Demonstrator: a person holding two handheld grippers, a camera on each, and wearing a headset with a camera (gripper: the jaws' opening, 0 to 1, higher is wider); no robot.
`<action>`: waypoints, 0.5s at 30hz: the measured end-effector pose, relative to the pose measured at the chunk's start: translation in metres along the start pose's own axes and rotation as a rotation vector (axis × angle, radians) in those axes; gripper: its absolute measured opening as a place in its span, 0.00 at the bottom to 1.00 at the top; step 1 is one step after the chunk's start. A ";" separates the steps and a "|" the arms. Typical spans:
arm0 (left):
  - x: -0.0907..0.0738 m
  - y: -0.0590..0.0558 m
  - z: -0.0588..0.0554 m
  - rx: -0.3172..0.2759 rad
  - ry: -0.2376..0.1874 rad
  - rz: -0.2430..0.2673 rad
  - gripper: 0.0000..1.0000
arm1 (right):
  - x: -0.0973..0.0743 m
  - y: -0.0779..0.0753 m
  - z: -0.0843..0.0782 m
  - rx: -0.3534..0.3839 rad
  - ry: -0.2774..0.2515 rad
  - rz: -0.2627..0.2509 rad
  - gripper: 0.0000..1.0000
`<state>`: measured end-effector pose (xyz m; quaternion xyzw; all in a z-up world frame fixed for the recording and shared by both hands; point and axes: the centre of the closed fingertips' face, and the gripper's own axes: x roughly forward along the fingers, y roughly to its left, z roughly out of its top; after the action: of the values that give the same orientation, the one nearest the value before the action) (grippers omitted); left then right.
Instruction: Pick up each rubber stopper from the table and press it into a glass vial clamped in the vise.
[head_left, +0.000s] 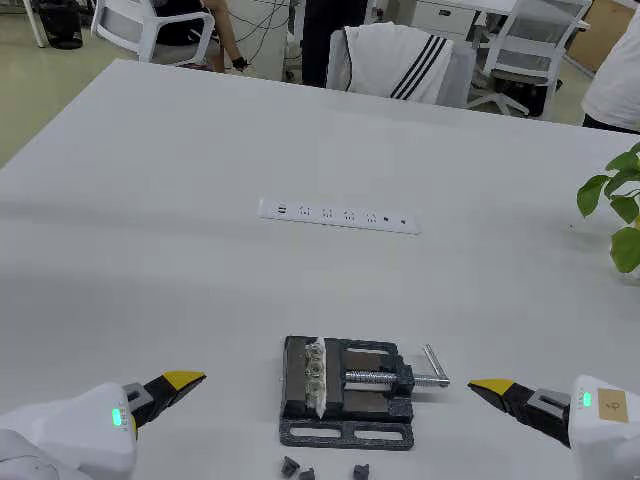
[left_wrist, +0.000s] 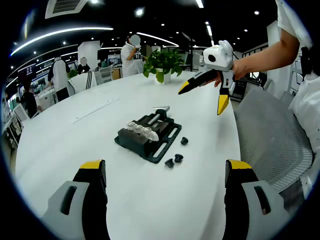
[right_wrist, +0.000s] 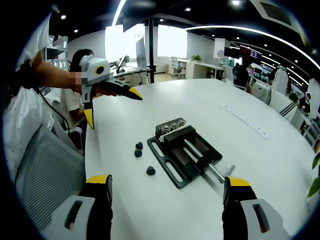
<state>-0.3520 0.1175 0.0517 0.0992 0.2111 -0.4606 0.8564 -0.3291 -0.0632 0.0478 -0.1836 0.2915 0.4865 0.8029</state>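
A black vise (head_left: 345, 398) sits on the white table close to me, with three glass vials (head_left: 315, 373) clamped in a row between its jaws. Three dark rubber stoppers (head_left: 291, 465) lie loose on the table just in front of it. My left gripper (head_left: 185, 380) hovers to the vise's left, open and empty. Level with it on the other side, my right gripper (head_left: 490, 387) is also open and empty. From the left gripper (left_wrist: 166, 167) I see the vise (left_wrist: 148, 135), the stoppers (left_wrist: 174, 159) and the right gripper (left_wrist: 201, 101). From the right gripper (right_wrist: 166, 181) I see the vise (right_wrist: 182, 150), the vials (right_wrist: 172, 126), the stoppers (right_wrist: 138, 149) and the left gripper (right_wrist: 113, 109).
A white power strip (head_left: 340, 216) lies in the middle of the table beyond the vise. A green plant (head_left: 615, 200) stands at the right edge. Chairs (head_left: 400, 60) and people are along the far side. The vise's screw handle (head_left: 432, 372) sticks out to the right.
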 end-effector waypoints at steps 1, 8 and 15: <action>0.000 0.000 0.000 0.002 -0.001 0.000 0.99 | 0.000 0.001 0.001 0.000 -0.001 0.000 0.91; -0.002 0.000 -0.002 -0.002 0.004 0.002 0.99 | 0.002 0.003 0.001 -0.001 0.000 0.005 0.91; -0.002 0.000 -0.004 -0.005 0.008 0.003 0.99 | 0.007 0.004 0.001 -0.001 -0.004 0.013 0.90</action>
<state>-0.3539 0.1201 0.0493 0.0991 0.2155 -0.4585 0.8564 -0.3298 -0.0568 0.0441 -0.1811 0.2909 0.4923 0.8001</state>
